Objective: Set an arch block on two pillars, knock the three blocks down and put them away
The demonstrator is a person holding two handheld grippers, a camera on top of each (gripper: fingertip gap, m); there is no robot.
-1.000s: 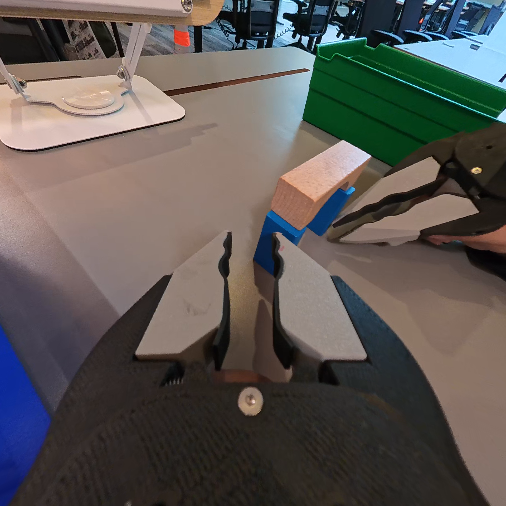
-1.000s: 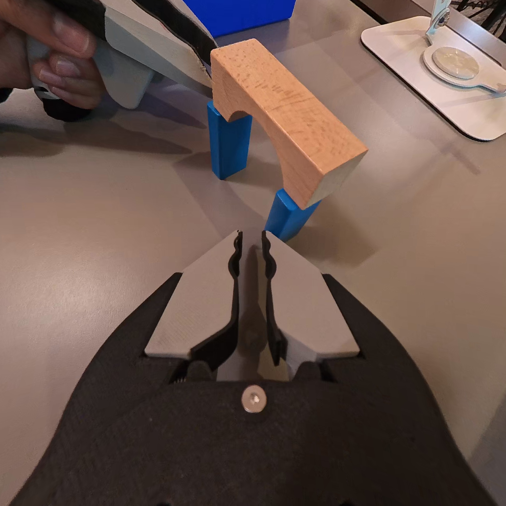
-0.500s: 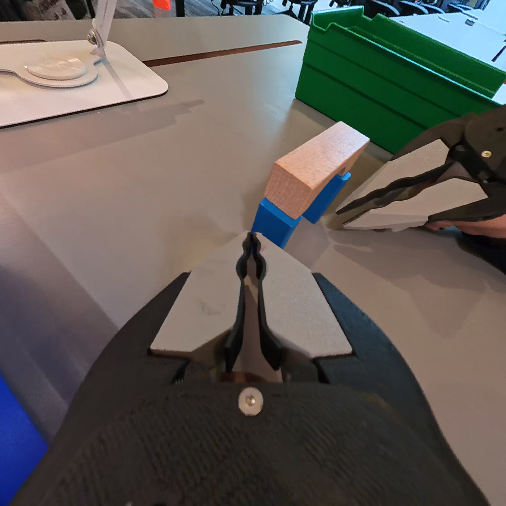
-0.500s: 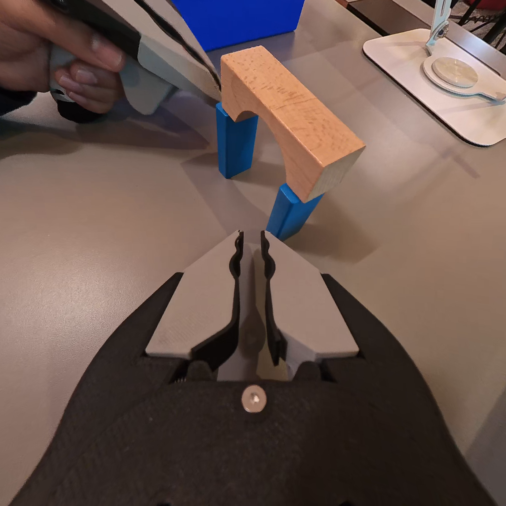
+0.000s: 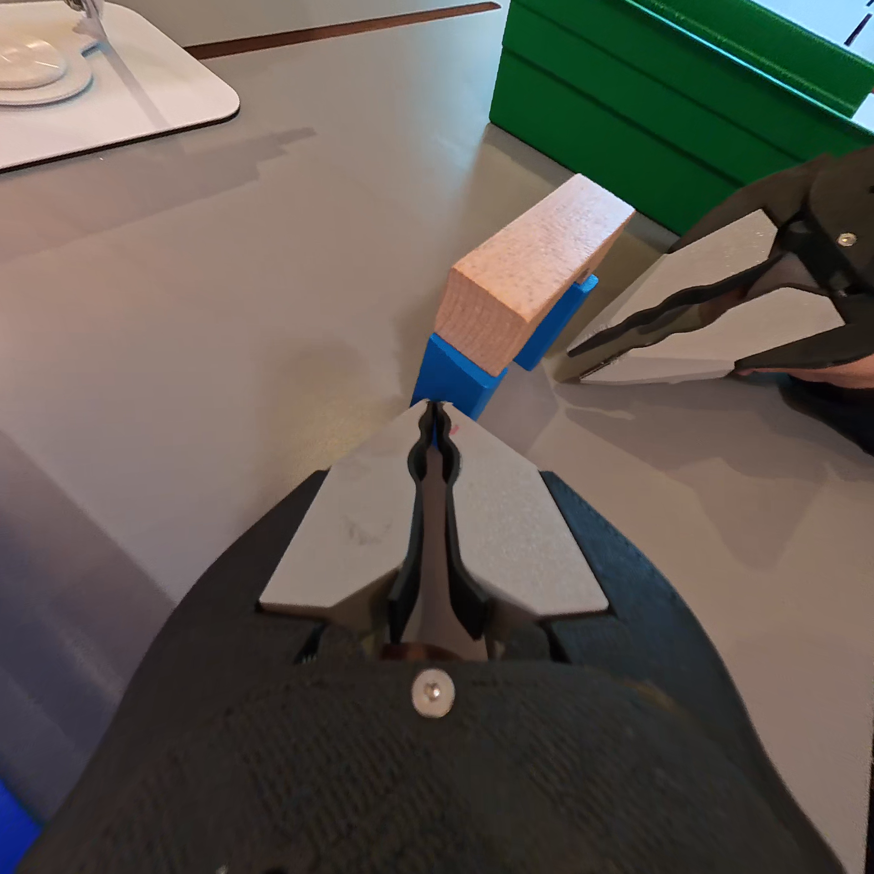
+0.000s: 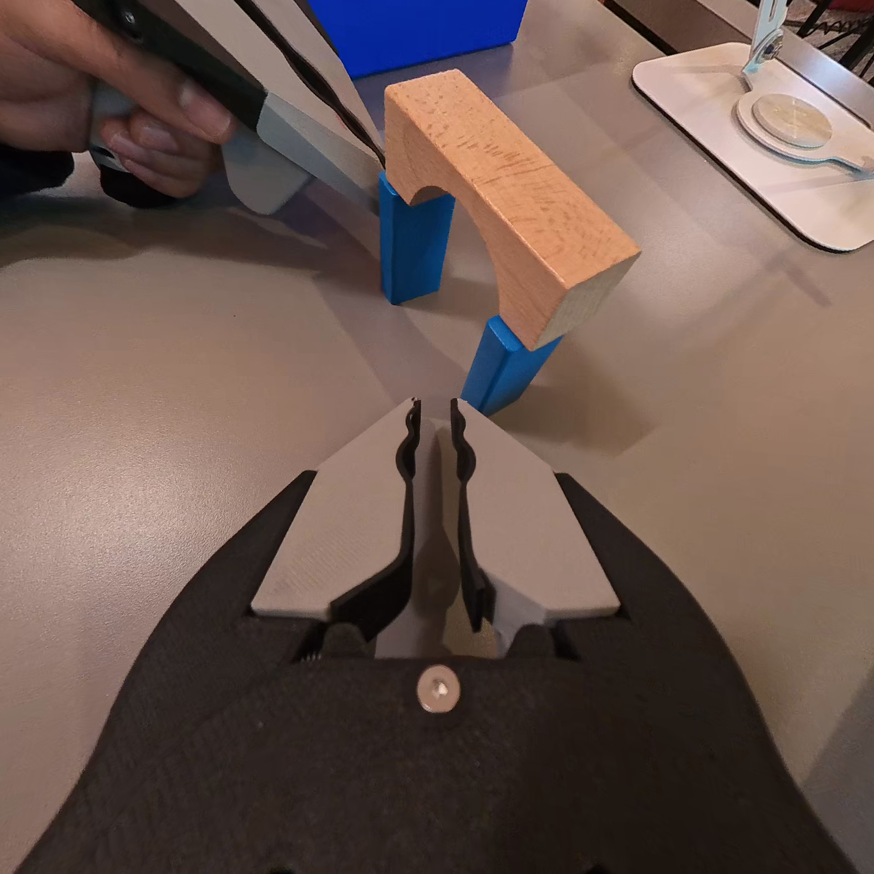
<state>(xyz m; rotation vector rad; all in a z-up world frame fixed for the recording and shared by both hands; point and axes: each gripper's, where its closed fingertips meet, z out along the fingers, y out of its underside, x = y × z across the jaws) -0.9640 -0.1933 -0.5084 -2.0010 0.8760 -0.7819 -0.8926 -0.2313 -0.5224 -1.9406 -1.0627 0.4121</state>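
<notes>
A green bin stands at the far right of the grey tabletop in the left wrist view; only its ribbed outer wall and rim show, so its contents cannot be told. A blue container sits just beyond the blocks in the right wrist view, with only one wall visible. The wooden arch block rests across two blue pillars, the pillar nearer the right gripper leaning outward under the arch's end. The left gripper has its jaws closed together with nothing between them, its tips right at the foot of its nearest pillar; in the right wrist view those tips meet the far end of the arch. The right gripper has its jaws narrowly parted and empty, just beside the base of the leaning pillar. A white stand base lies well apart to the right. Bare tabletop spreads to the left and near side of the blocks, giving open room.
</notes>
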